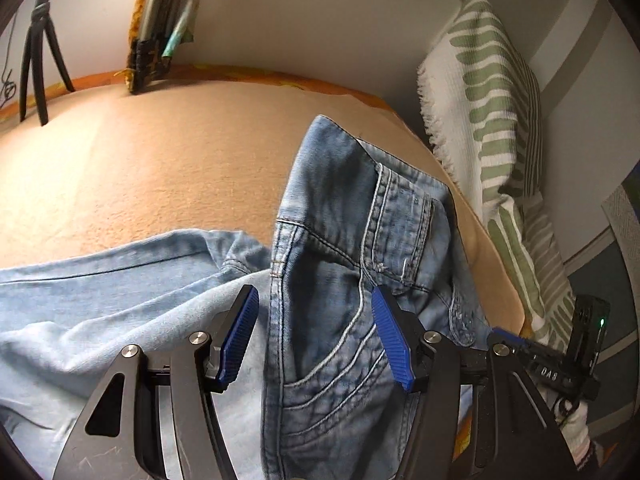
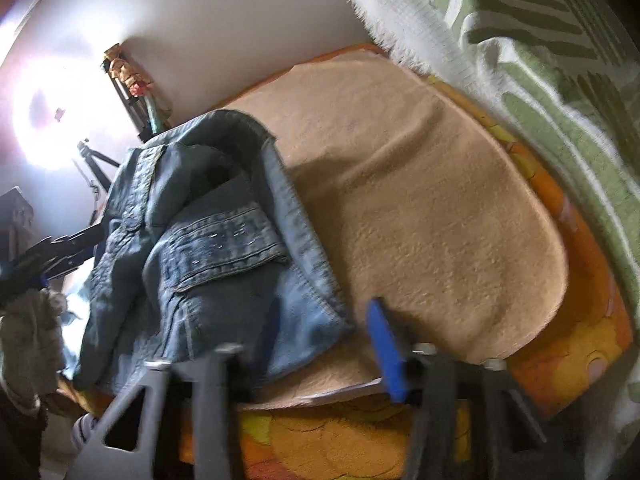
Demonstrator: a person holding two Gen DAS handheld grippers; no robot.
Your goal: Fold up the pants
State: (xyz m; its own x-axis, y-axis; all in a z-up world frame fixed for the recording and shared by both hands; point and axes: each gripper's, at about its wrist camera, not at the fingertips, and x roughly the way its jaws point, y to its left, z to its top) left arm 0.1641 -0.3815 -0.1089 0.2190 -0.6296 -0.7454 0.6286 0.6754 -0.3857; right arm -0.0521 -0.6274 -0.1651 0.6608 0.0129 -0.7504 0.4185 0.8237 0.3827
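The left gripper [image 1: 314, 336] points downward with its two blue-padded jaws spread apart. A raised fold of light blue jeans [image 1: 344, 264] runs up between them, showing a curved front pocket seam and the waistband; the fold fills much of the gap, but neither pad visibly presses into it. To the left of this gripper the rest of the denim lies flat and pale across a peach blanket [image 1: 160, 160] that covers the bed. Beyond the gripper, at the far edge of the blanket, a small black tripod [image 1: 38, 64] stands by the wall, with a cluster of leaning objects beside it. To the right, a white throw with green stripes [image 1: 492, 120] is heaped up against the wall. The right gripper [image 2: 320, 344] is blurred; its right blue pad stands clear over the blanket, while the left finger is lost behind the near edge of the bunched jeans, so whether it pinches the cloth cannot be told. The crumpled denim sits just ahead and to the left of this gripper. Further left, the other gripper and a hand in a pale glove [image 2: 28, 344] appear at the frame edge. An orange patterned sheet [image 2: 560, 360] shows under the blanket, below and to the right.
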